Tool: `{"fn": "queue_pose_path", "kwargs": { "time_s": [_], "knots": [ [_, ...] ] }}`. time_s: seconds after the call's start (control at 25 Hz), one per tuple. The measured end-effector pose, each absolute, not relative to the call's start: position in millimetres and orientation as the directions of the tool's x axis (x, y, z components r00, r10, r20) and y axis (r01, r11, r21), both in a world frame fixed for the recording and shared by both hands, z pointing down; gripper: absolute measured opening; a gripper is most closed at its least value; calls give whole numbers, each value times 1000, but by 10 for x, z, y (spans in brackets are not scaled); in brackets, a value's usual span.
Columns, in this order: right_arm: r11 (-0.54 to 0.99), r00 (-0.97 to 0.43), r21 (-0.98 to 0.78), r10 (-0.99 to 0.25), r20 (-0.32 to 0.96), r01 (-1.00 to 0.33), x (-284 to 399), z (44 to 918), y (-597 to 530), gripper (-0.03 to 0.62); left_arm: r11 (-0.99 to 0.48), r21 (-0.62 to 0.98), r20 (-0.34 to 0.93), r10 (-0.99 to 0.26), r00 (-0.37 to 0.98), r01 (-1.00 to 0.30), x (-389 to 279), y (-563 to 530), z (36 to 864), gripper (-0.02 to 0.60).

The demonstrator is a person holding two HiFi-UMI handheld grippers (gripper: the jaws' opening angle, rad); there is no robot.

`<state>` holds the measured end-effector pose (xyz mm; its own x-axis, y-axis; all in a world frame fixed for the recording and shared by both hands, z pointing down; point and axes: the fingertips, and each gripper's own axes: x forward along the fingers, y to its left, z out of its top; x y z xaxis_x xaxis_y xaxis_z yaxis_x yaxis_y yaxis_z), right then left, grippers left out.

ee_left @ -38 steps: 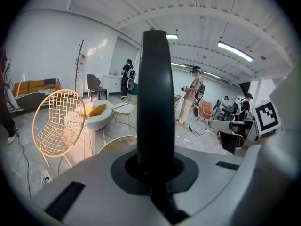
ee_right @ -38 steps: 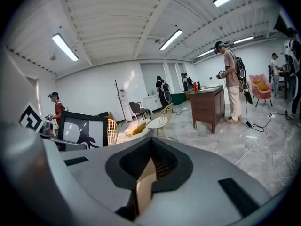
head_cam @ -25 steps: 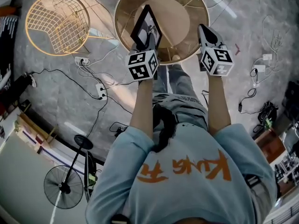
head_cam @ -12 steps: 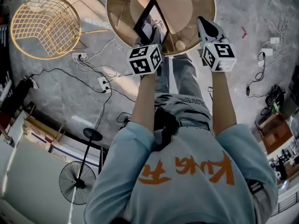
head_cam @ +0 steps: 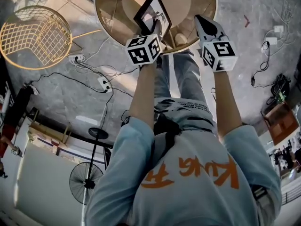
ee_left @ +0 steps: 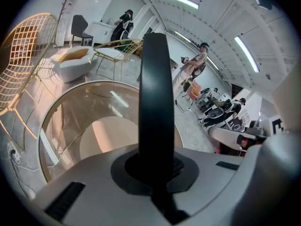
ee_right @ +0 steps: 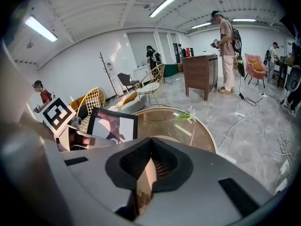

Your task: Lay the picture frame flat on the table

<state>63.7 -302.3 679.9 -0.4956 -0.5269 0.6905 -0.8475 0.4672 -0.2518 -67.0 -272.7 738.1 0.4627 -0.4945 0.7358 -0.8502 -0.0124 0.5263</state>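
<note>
Standing at far left on the grey floor: gold wire-mesh chair (head_cam: 35,36), beside the round glass-topped table with gold rim (head_cam: 101,22). Left gripper (head_cam: 153,32) clamped tight on the lower edge of the black rectangular picture frame (head_cam: 151,14), which is held upright and tilted over the tabletop, not flat; contact with the glass cannot be told. Right gripper (head_cam: 202,25) over the table's near right rim, jaws together with nothing between them, apart from the frame.
</note>
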Motion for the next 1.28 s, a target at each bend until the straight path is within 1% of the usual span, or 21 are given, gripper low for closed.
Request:
{"fn": "queue_pose_path", "kwargs": {
  "time_s": [0.2, 0.4, 0.52, 0.92, 1.08, 1.2, 1.24, 1.28],
  "knots": [
    [457, -498, -271, -509, 702, -847, 610, 6986, -3052, -2, 33, 595, 711, -487, 506, -803, -615, -2899, 7621, 26],
    [426, -482, -278, -510, 713, -861, 688, 7136, -3100, -2, 26, 639, 684, -477, 552, -769, -488, -3113, 7790, 26],
    [408, -474, -282, -519, 711, -868, 752, 7221, -3123, -2, 45, 671, 665, -478, 574, -740, -412, -3196, 7904, 26],
    [381, -462, -287, -528, 713, -879, 719, 7455, -3417, -2, 75, 740, 630, -427, 649, -669, -319, -3480, 8292, 29],
    [372, -460, -294, -523, 717, -881, 774, 7498, -3392, -2, 78, 711, 669, -383, 637, -699, -325, -3470, 8459, 57],
    [372, -463, -298, -517, 720, -879, 780, 7523, -3387, -2, 66, 710, 668, -375, 643, -701, -347, -3496, 8503, 65],
    [373, -464, -298, -516, 721, -878, 769, 7523, -3388, -2, 64, 707, 672, -371, 641, -704, -369, -3499, 8513, 73],
    [374, -464, -299, -514, 722, -878, 758, 7515, -3378, -2, 64, 701, 679, -363, 638, -710, -389, -3480, 8525, 95]
  ]
}}
